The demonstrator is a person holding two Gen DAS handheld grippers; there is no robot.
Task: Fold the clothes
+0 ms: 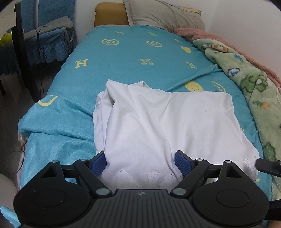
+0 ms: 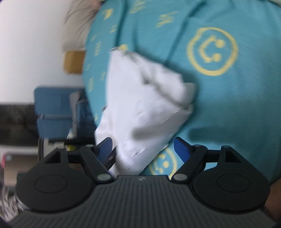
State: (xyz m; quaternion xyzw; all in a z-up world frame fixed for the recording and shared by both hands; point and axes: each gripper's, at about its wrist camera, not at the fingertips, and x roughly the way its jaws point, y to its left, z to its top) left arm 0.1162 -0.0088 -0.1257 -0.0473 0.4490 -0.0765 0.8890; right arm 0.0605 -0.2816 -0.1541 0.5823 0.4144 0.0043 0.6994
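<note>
A white garment (image 1: 158, 119) lies partly folded on a teal bedcover (image 1: 123, 59) with yellow smileys and letters. My left gripper (image 1: 140, 163) is open, its blue pads (image 1: 98, 164) on either side of the garment's near edge, low over it. In the blurred right wrist view the white garment (image 2: 144, 105) lies bunched on the teal bedcover (image 2: 228, 105). My right gripper (image 2: 142, 150) is open just above its near end. Part of the right gripper (image 1: 268, 165) shows at the right edge of the left wrist view.
A green patterned blanket (image 1: 252, 84) and a pink blanket (image 1: 210, 36) lie along the bed's right side by the wall. A grey pillow (image 1: 163, 15) is at the head. A blue-covered chair (image 1: 47, 43) and cables stand left of the bed.
</note>
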